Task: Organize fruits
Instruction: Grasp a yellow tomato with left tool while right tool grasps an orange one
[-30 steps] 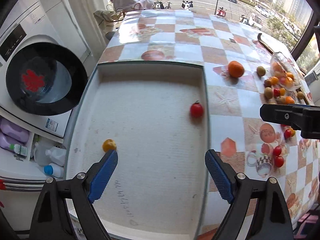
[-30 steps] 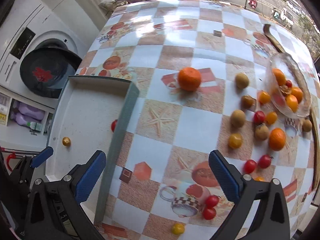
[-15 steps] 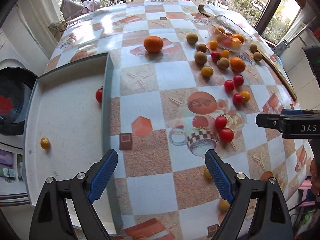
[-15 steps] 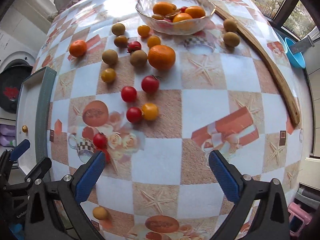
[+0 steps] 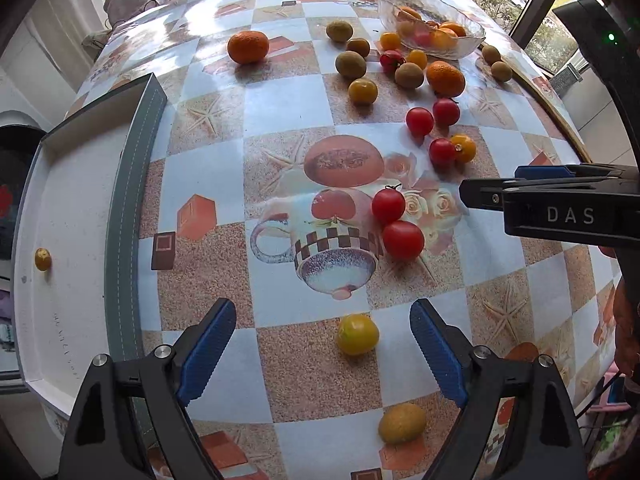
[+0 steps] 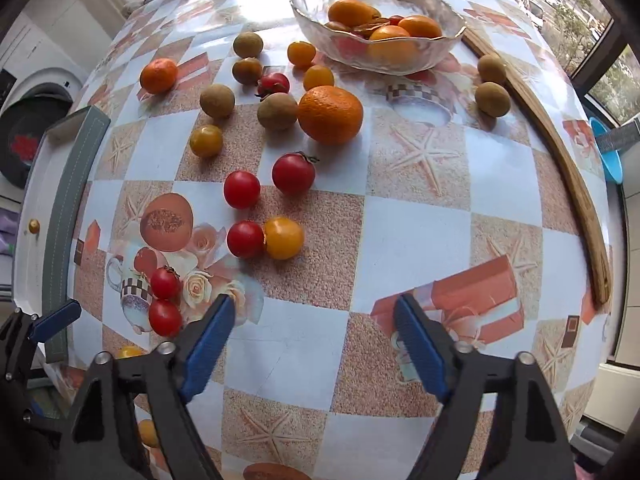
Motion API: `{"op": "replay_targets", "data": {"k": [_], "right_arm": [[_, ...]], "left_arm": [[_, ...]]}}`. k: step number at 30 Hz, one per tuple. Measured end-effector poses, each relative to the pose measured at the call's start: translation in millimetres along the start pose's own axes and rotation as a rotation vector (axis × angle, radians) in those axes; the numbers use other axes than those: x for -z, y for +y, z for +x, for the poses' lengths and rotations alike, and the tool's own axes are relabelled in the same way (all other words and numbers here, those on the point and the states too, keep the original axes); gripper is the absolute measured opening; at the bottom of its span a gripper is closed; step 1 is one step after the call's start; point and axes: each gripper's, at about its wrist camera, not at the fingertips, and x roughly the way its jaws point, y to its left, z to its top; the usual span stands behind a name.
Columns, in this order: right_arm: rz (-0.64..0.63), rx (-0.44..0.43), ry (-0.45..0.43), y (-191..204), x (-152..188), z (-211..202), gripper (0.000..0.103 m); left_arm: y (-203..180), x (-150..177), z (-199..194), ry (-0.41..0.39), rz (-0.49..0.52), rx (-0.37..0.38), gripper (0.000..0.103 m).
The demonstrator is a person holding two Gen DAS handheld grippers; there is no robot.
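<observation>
Glass bowl (image 6: 380,54) at the worktop's (image 6: 420,240) far side, landmark. Loose in front of it: two oranges, six red tomatoes, six brown fruits. One small yellow fruit (image 5: 43,259) in the tray (image 5: 132,200), far left of bowl. Left hand-held gripper (image 5: 322,344) open above a yellow tomato (image 5: 357,334). Right hand-held gripper (image 6: 312,336) closing, nothing between.
</observation>
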Motion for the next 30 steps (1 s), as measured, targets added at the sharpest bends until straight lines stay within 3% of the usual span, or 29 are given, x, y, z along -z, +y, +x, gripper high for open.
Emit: {"op": "replay_targets", "data": {"k": [2, 4, 8, 11, 14, 16, 18, 24, 30], "right_arm": [[-0.042, 0.025, -0.025, 4, -2, 0, 0.071], [-0.072, 0.022, -0.038, 8, -5, 0, 0.07], [-0.124, 0.028, -0.056, 17, -16, 4, 0.066], [-0.161, 0.042, -0.069, 24, -23, 6, 0.055], [-0.185, 0.051, -0.081, 30, -28, 9, 0.042], [-0.193, 0.038, -0.085, 32, -30, 9, 0.028], [-0.197, 0.011, -0.084, 33, -32, 9, 0.022], [-0.117, -0.049, -0.068, 16, -22, -1, 0.022], [-0.067, -0.086, -0.054, 5, -8, -15, 0.022]], "left_arm": [[0, 3, 3, 0.007, -0.014, -0.002, 0.087], [-3, 5, 8, 0.023, -0.019, -0.006, 0.07], [-8, 8, 10, 0.026, -0.024, -0.032, 0.07], [-10, 10, 10, 0.028, -0.042, -0.029, 0.063], [-14, 10, 8, 0.022, -0.038, -0.029, 0.051], [-17, 10, 7, 0.016, -0.033, -0.022, 0.031], [-23, 6, 7, 0.013, -0.032, -0.004, 0.021], [0, 3, 3, 0.03, -0.142, 0.125, 0.021], [16, 1, -11, 0.015, -0.158, 0.143, 0.021]]}}
